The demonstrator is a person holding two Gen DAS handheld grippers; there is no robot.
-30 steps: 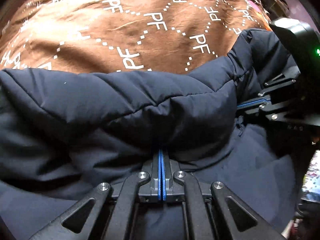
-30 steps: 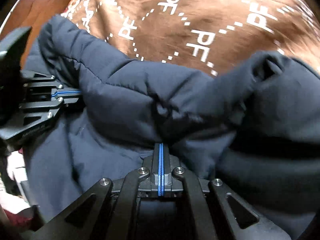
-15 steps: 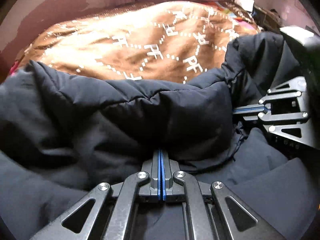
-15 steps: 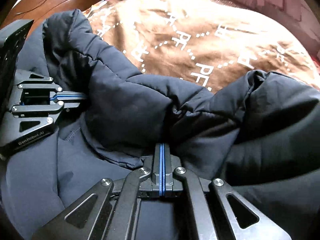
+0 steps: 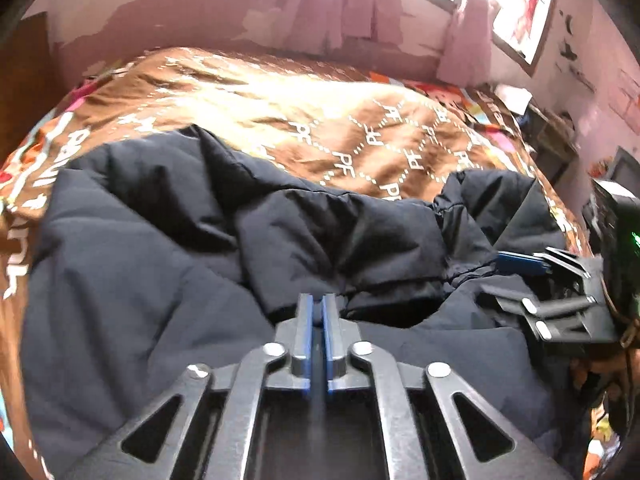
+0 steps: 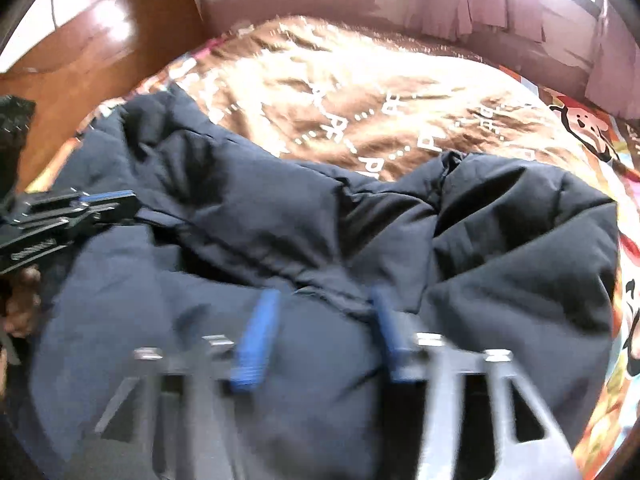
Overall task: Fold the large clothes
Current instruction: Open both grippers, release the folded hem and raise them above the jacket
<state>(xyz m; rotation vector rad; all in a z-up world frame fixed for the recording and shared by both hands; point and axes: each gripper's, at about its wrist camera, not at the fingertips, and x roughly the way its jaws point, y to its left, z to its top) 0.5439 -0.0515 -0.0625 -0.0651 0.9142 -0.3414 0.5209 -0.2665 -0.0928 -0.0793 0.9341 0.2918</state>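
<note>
Both raised off jacket [image 5: 168,248], tilted down; left hand-held gripper [image 5: 318,314] barely parted, right hand-held gripper [image 6: 320,320] wide, empty.

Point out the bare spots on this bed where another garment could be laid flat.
Free: the brown PF blanket beyond the dark puffer jacket, up to the pink wall; a narrower strip runs toward the cartoon-print edge. Crowded: the near side, where the jacket lies heaped under the left tool and right tool.

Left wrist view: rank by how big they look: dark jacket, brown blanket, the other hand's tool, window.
1. Dark jacket, fills most of the frame, though it lies nearest the camera.
2. Brown blanket.
3-4. Right tool and window: look alike, both cut off at the edge; not ranked.
</note>
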